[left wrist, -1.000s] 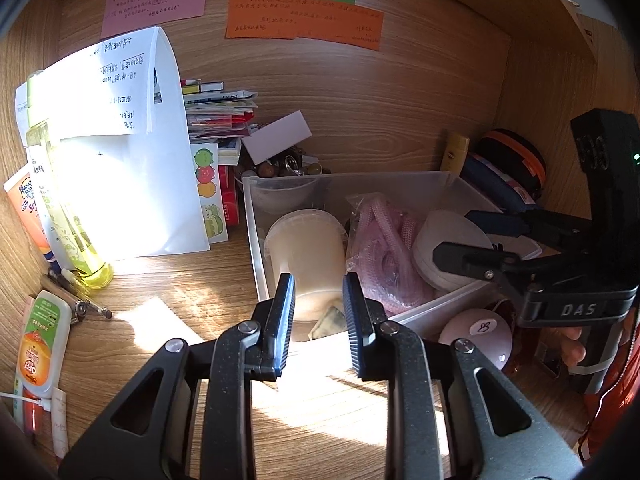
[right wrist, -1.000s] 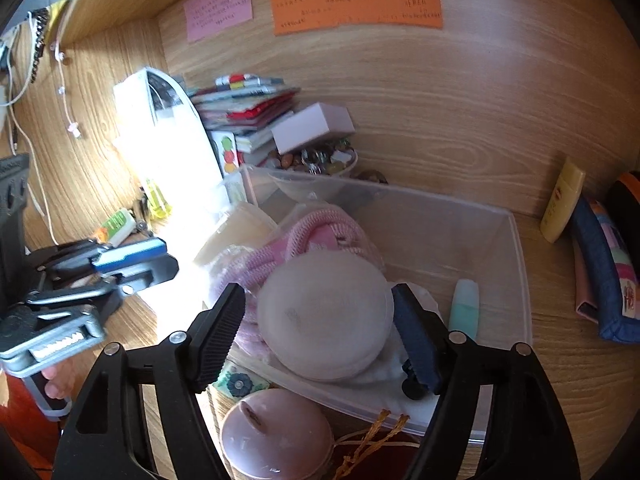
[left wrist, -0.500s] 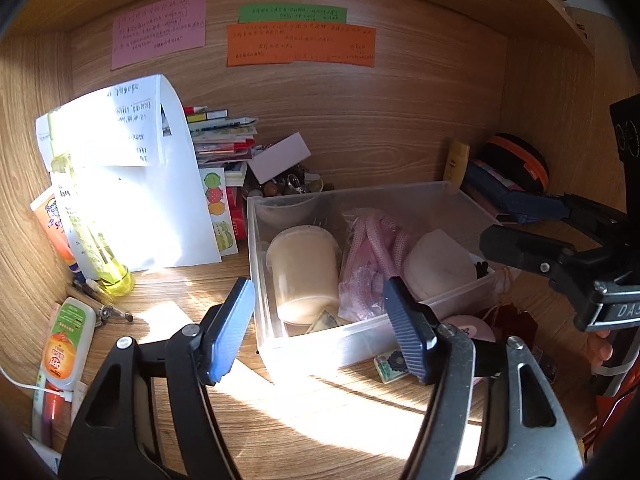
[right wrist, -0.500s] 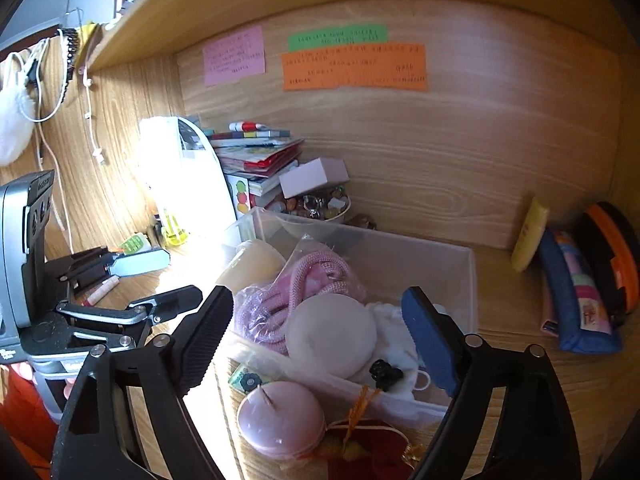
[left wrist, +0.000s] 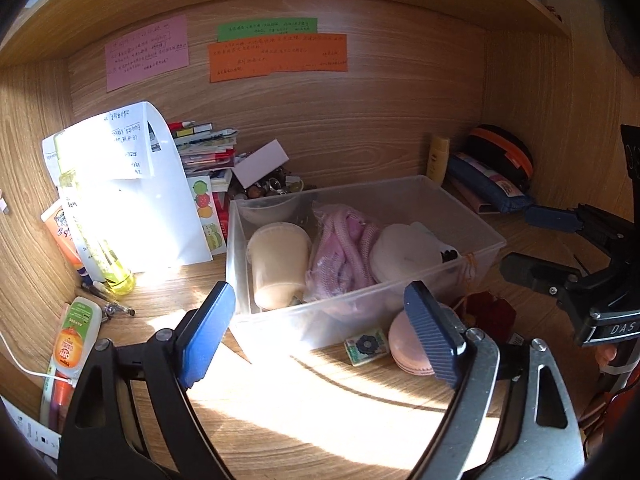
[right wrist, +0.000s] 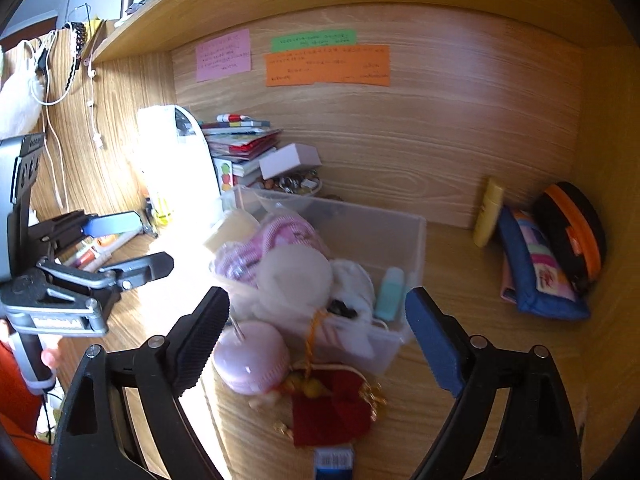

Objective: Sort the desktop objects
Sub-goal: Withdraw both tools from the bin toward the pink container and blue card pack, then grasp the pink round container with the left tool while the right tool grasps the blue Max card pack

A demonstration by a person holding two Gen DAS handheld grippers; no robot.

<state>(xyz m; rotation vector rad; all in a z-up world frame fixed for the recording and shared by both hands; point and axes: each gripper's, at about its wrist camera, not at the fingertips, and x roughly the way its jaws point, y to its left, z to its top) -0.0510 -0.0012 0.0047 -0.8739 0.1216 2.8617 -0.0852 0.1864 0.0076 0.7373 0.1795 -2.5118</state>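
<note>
A clear plastic bin [left wrist: 472, 216] [right wrist: 412, 240] stands on the desk holding a beige tub [left wrist: 278, 256], a pink knitted bundle [left wrist: 344, 244] and a round white puff [left wrist: 404, 252]. In front of it lie a pink round case [left wrist: 408, 344] [right wrist: 252, 356], a red pouch [right wrist: 332, 404] and a small patterned card [left wrist: 366, 346]. My left gripper [left wrist: 320, 332] is open and empty, in front of the bin. My right gripper [right wrist: 316, 340] is open and empty, above the pink case and pouch. Each gripper shows in the other's view.
A white folded paper [left wrist: 132, 196], a yellow bottle [left wrist: 96, 236] and tubes [left wrist: 74, 340] stand left. Stacked books [left wrist: 204, 148] and a bowl of trinkets [left wrist: 272, 188] sit at the back. A blue pouch [right wrist: 536, 268] and an orange-black case [right wrist: 572, 232] lie right.
My left gripper has opened wide. Both grippers have pulled back from the bin, so more of the desk shows.
</note>
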